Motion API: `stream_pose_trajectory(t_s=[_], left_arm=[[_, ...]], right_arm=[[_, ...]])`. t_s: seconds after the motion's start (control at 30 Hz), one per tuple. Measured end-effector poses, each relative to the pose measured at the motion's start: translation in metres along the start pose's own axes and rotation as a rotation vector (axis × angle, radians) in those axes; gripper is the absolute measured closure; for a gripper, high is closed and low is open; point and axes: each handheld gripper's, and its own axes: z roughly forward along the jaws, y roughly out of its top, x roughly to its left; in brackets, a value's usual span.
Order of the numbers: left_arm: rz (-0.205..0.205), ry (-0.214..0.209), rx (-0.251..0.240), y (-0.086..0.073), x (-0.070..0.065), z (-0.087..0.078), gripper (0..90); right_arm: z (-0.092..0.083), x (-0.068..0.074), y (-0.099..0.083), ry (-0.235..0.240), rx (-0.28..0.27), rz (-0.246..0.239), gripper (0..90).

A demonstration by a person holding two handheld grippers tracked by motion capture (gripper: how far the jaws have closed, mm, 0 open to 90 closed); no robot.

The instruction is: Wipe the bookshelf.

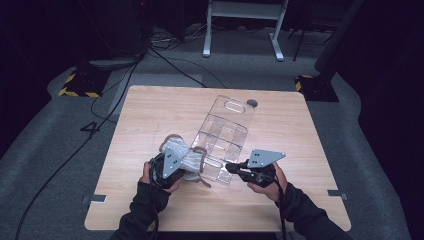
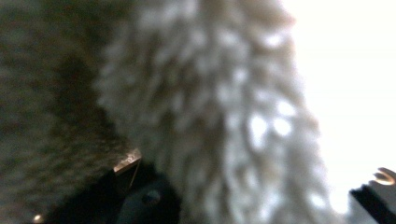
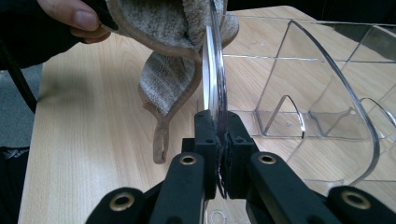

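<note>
The clear plastic compartment organiser with a cut-out handle [image 1: 222,137] is lying on the light wooden table [image 1: 140,120], its long axis running from about 7 o'clock near the person toward 1 o'clock at the far handle end. The right gripper [image 3: 218,135] is clenching the organiser's near side wall edge-on, coming at it from 3 o'clock. The beige-grey terry cloth with a tan hem [image 3: 170,70] is sitting at 9 o'clock of that wall and touching it, draped over its top edge. The left gripper [image 1: 167,167] is grasping the cloth, which is bunched against its jaws, so the left hand is the nearer one to wipe along the wall toward 1 o'clock.
</note>
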Motion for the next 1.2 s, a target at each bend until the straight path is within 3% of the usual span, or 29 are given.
stream_pose_trajectory(t_s=[0.07,0.2,0.33,0.37,0.5,0.53,0.57,0.63,0.73,0.77,0.87,1.0,1.2], left_arm=[[0.005,0.014,0.001,0.000,-0.003,-0.001,75.5],[0.013,-0.016,-0.024,0.003,-0.010,-0.004,75.5],[0.082,-0.052,-0.037,0.011,-0.036,0.004,75.5],[0.082,-0.052,-0.037,0.011,-0.036,0.004,75.4],[0.121,-0.115,-0.036,0.014,-0.064,0.018,75.3],[0.121,-0.115,-0.036,0.014,-0.064,0.018,75.3],[0.125,-0.121,-0.032,0.013,-0.073,0.023,75.3],[0.132,-0.089,-0.052,0.009,-0.084,0.029,74.8],[0.119,-0.142,-0.033,0.003,-0.084,0.032,75.2],[0.151,-0.143,0.004,-0.001,-0.087,0.036,75.3],[0.181,-0.169,0.064,-0.013,-0.092,0.048,75.4],[0.218,-0.190,0.095,-0.021,-0.087,0.054,75.5],[0.186,-0.193,0.151,-0.032,-0.065,0.055,75.5]], right_arm=[[0.001,0.000,0.000,0.001,-0.002,0.003,87.2],[0.002,0.001,0.000,0.001,-0.007,0.003,87.2],[0.003,0.002,0.001,-0.009,-0.004,-0.003,87.1],[0.003,0.002,0.001,-0.009,-0.004,-0.003,87.1],[0.005,0.002,0.002,-0.012,-0.008,0.009,87.1],[0.005,0.002,0.002,-0.012,-0.008,0.009,87.1],[0.005,0.003,0.002,-0.013,-0.008,0.009,87.2],[0.005,0.002,0.001,-0.019,-0.006,0.014,87.4],[0.002,-0.002,-0.001,-0.012,-0.013,0.038,87.5],[0.002,-0.002,-0.001,-0.012,-0.013,0.033,87.5],[0.003,0.000,0.000,-0.014,-0.010,0.022,87.4],[0.003,0.000,0.000,-0.018,-0.006,0.018,87.5],[0.001,-0.001,-0.001,-0.008,-0.008,0.021,87.5]])
